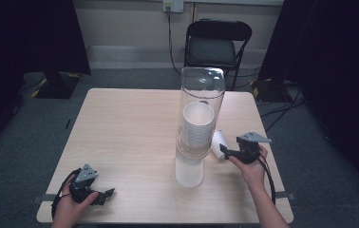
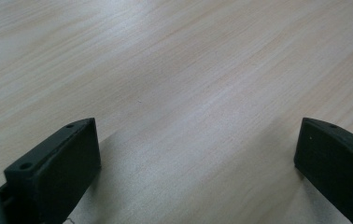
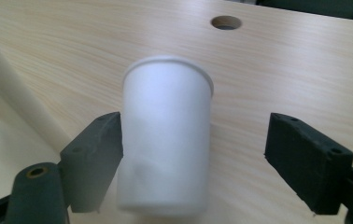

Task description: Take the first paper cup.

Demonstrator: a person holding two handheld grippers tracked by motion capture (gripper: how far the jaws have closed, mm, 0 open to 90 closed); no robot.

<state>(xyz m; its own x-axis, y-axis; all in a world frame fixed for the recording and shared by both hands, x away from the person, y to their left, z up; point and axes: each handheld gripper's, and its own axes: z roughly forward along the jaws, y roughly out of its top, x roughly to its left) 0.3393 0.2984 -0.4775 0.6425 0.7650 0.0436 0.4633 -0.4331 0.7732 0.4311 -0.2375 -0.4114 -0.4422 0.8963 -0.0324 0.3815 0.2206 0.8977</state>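
Note:
A tall clear tube dispenser [image 1: 201, 95] on a white base [image 1: 189, 172] stands at the table's middle, holding a stack of white paper cups [image 1: 198, 126]. Just right of it a single white paper cup [image 1: 219, 144] lies on its side. In the right gripper view this cup [image 3: 165, 140] sits between the jaws of my right gripper [image 3: 195, 135], rim pointing away, touching the left jaw with a gap to the right one. The right gripper [image 1: 224, 152] is open. My left gripper [image 1: 106, 194] rests at the front left, open over bare wood [image 2: 198, 158].
The light wooden table [image 1: 130, 123] has a round hole [image 3: 226, 22] beyond the cup. A black folding chair [image 1: 217, 45] stands behind the table's far edge. Cables run over the grey floor at right, and dark curtains hang on both sides.

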